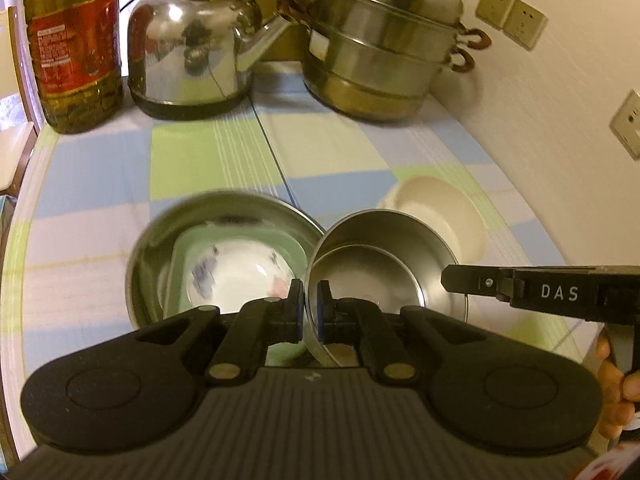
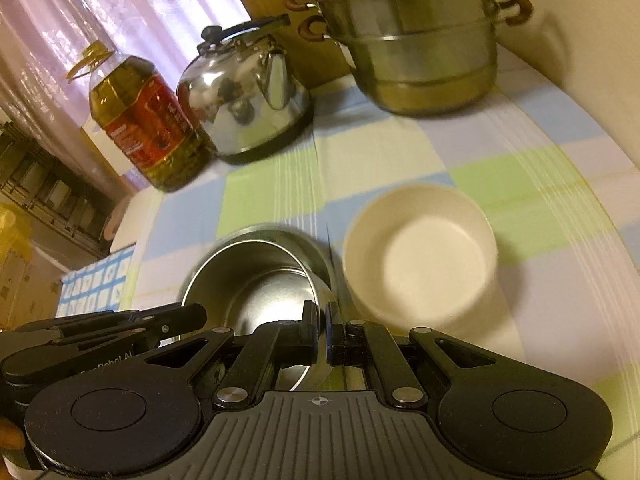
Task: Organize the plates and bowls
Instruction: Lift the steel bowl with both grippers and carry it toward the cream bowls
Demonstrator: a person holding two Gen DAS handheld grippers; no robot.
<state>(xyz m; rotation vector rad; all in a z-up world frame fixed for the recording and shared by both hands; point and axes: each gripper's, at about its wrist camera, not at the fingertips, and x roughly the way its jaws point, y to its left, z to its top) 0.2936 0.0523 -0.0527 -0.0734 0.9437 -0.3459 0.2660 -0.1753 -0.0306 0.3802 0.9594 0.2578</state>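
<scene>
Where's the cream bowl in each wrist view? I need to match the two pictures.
Left wrist: cream bowl right of centre, partly hidden behind the held steel bowl.
Right wrist: cream bowl right of centre, in full view on the checked cloth.
Shared landmark: the kettle at the back.

Warm, dim indoor light; daylight glows through the pale pink curtain (image 2: 120, 12) at the back. Glare spots sit on the shiny steel kettle (image 1: 192, 40) and the stacked steel steamer pot (image 1: 384, 40). Motion blur smears the cream round bowl (image 2: 420, 256); fisheye bending curves the checked tablecloth (image 1: 208, 160) at the edges.
</scene>
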